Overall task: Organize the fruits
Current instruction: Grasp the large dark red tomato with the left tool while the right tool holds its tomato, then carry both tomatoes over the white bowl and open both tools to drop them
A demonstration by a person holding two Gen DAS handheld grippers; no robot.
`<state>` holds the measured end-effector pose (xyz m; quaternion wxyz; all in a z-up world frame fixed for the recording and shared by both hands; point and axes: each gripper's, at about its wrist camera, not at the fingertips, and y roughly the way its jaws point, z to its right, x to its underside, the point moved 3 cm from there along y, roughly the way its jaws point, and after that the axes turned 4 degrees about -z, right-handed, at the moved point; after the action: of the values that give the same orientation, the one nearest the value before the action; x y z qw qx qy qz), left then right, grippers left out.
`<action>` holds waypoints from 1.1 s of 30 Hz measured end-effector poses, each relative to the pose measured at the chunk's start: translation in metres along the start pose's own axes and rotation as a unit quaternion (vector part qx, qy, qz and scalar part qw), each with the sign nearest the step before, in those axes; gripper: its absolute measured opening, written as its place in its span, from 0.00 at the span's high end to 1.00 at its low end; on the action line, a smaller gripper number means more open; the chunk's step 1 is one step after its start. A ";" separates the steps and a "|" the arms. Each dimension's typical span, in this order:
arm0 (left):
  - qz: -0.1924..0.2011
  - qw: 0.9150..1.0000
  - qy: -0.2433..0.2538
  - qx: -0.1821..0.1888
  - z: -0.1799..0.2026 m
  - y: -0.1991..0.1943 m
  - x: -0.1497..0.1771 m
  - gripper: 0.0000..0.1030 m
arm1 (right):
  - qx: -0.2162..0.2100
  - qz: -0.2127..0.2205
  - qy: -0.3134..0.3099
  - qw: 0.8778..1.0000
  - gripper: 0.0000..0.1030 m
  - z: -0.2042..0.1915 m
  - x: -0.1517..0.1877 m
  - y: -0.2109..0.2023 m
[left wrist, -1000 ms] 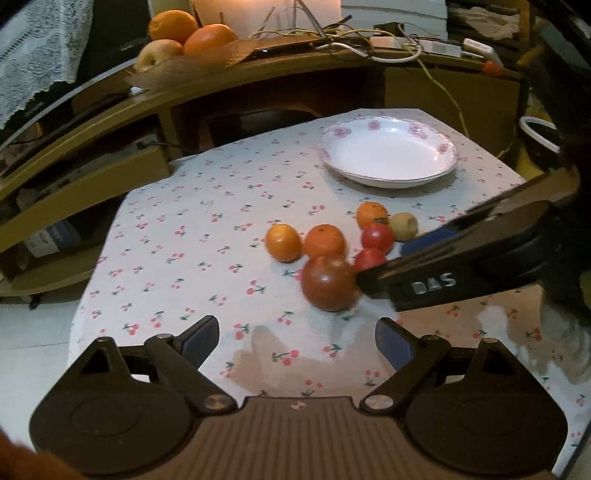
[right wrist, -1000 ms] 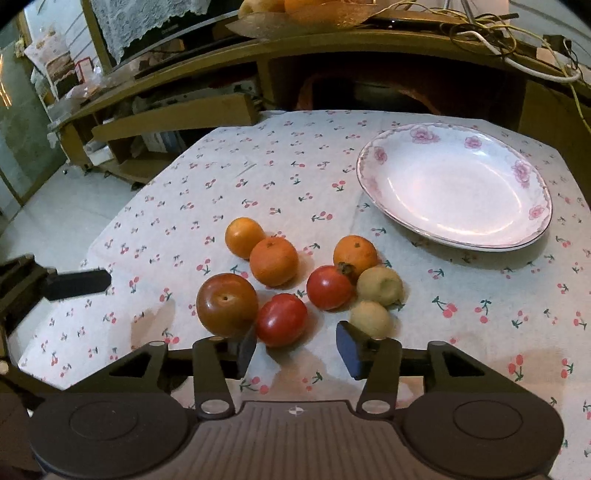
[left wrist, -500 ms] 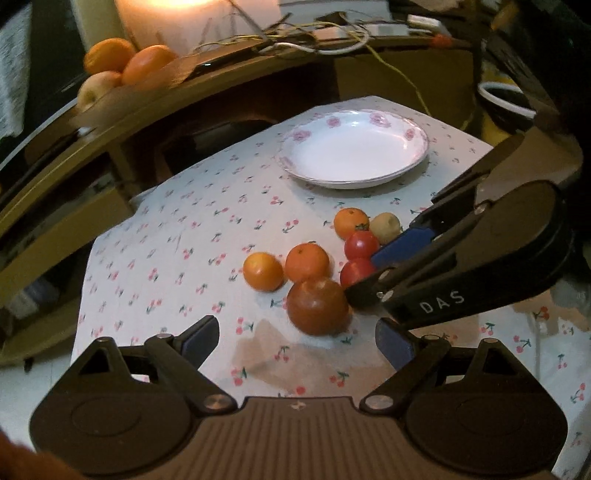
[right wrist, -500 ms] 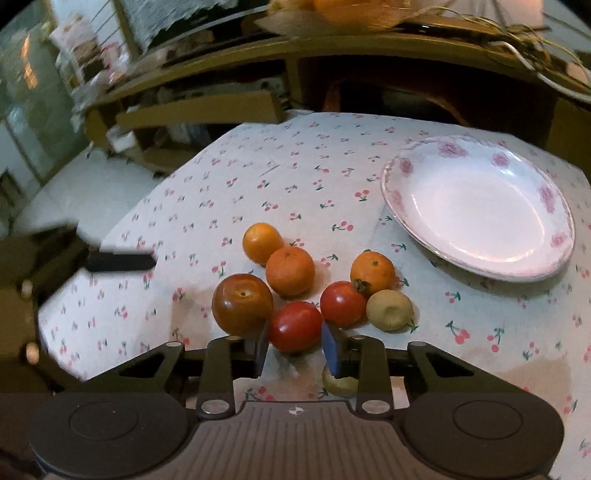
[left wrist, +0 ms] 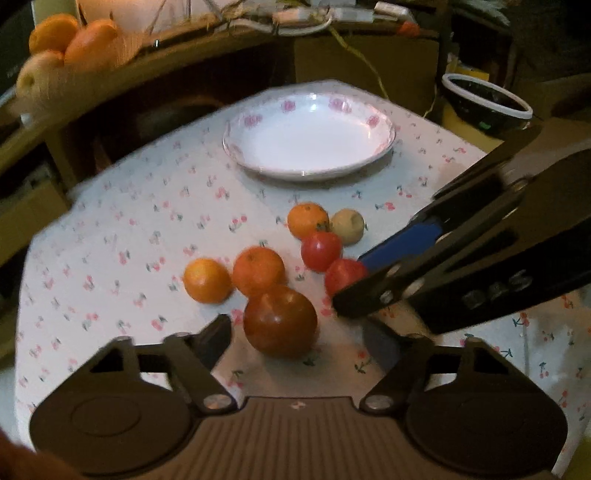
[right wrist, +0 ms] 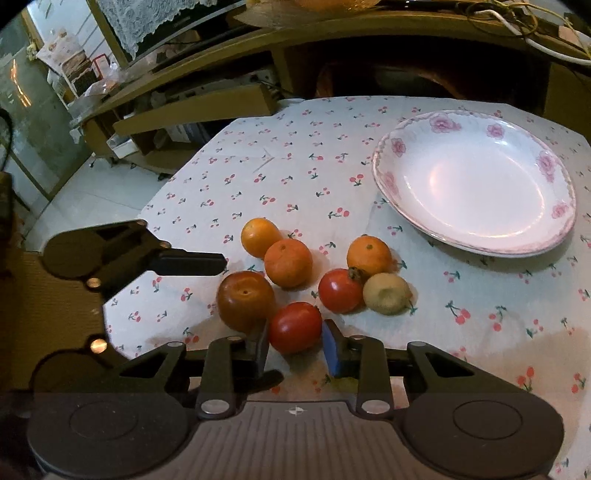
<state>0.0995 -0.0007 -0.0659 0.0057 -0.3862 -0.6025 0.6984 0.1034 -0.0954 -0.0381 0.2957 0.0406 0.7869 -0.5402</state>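
Observation:
Several fruits lie on the cherry-print tablecloth (right wrist: 295,158): three oranges, two red tomatoes, a brown-red round fruit (right wrist: 245,300) and a pale yellow fruit (right wrist: 387,293). My right gripper (right wrist: 295,343) is shut on the near red tomato (right wrist: 294,326), which is still low by the cloth. The other tomato (right wrist: 340,290) sits just behind it. My left gripper (left wrist: 299,332) is open, with the brown-red fruit (left wrist: 280,320) between its fingers, untouched. An empty white flowered plate (right wrist: 476,181) stands at the far right.
A wooden shelf unit (right wrist: 258,62) curves behind the table, with a basket of oranges and an apple (left wrist: 66,44) on top, plus cables (left wrist: 306,18). A dark bowl (left wrist: 487,103) sits off the table's right. The floor (right wrist: 92,192) lies to the left.
My right gripper has moved forward and closed its fingers around the near red tomato. My left gripper has come closer to the brown-red fruit and turned right, staying open.

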 end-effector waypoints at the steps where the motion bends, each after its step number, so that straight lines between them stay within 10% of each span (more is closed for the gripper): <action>1: -0.004 1.000 -0.005 0.003 0.000 0.002 0.000 0.32 | 0.001 0.002 0.006 1.000 0.70 0.002 0.001 -0.003; 8: -0.003 0.999 -0.053 -0.006 -0.006 0.005 -0.006 0.55 | -0.005 0.016 0.038 0.999 0.70 0.011 0.001 -0.022; 33: 0.057 0.996 -0.063 -0.028 -0.004 0.014 -0.111 0.55 | 0.104 0.086 0.059 0.989 0.70 0.078 -0.048 -0.042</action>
<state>0.1857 -0.0539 -0.0190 -0.0827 -0.3753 -0.5980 0.7033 0.1595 -0.1687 0.0015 0.2883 0.1705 0.7363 -0.5879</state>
